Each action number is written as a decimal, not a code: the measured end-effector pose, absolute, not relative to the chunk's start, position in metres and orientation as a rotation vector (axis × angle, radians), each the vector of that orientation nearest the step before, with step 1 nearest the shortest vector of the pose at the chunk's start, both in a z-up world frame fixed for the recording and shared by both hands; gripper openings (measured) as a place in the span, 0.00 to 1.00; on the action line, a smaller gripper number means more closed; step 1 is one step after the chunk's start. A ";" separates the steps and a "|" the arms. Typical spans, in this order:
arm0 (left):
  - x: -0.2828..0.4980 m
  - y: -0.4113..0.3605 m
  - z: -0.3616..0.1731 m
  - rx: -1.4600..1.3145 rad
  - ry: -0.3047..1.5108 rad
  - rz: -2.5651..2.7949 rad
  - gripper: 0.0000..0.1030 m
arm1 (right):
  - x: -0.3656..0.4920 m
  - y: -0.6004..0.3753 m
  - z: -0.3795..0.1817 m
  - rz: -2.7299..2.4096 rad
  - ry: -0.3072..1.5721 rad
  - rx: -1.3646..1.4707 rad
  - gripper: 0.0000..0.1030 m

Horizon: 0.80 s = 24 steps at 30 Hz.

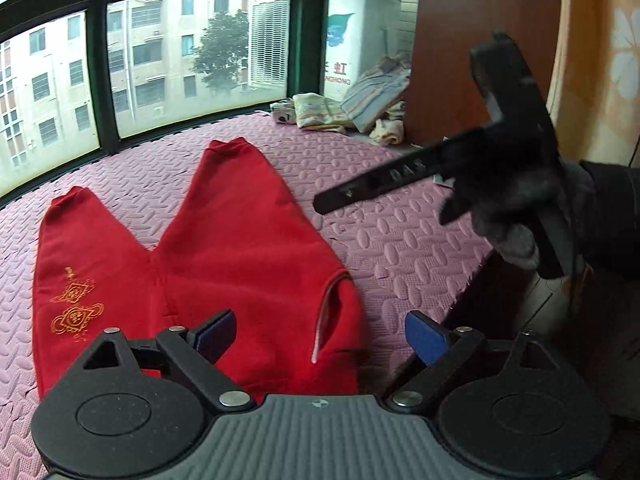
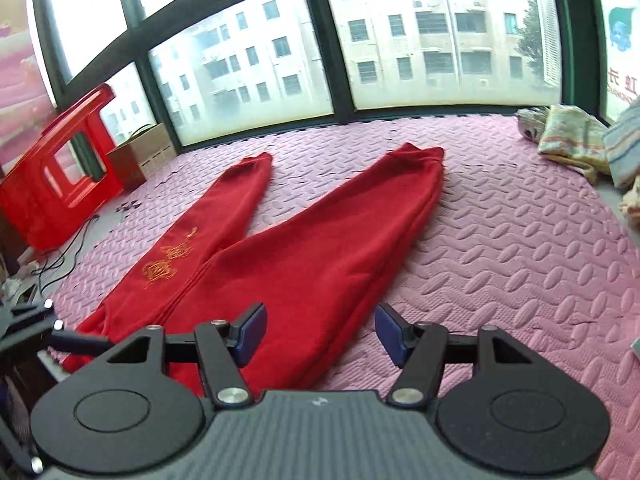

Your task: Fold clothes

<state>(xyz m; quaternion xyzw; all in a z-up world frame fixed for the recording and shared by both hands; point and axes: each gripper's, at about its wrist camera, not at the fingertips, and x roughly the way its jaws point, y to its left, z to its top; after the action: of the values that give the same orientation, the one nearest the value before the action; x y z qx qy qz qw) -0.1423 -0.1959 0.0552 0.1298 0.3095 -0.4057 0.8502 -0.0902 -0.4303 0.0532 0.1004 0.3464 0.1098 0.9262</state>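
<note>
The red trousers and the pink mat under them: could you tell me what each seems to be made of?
The red trousers look like thick, soft knit or fleece: matte, slightly fuzzy, with rounded folds and gold embroidery stitched on one leg. The pink mat looks like foam, probably interlocking tiles: embossed leaf pattern, dull finish, toothed seams visible. Neither can be confirmed by sight alone.

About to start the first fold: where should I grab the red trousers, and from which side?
Probably take the trousers at a leg cuff, coming in from the window end. They lie flat on the pink mat, legs spread in a V, cuffs far, waist near. The cuff is a free edge that can be pinched and drawn back towards the waist. Both hand-held grippers, left and right, are open and empty.
</note>
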 end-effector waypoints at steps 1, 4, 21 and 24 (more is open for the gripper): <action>-0.143 -0.201 0.052 0.292 0.658 -0.863 0.86 | -0.082 -0.436 0.050 0.211 0.716 0.229 0.57; -0.143 -0.216 0.040 0.352 0.671 -0.867 0.78 | -0.058 -0.454 0.041 0.169 0.732 0.300 0.53; -0.107 -0.195 0.056 0.198 0.687 -0.832 0.18 | 0.104 -0.505 0.006 -0.018 0.771 0.461 0.37; -0.096 -0.181 0.066 0.102 0.698 -0.827 0.18 | 0.124 -0.505 0.001 -0.043 0.781 0.473 0.30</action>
<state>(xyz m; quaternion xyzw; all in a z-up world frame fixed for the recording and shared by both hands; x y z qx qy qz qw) -0.0963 -0.1814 0.0659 0.0483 0.3319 -0.3936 0.8559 0.1240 -0.5045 0.0010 0.2286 0.3769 -0.0208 0.8973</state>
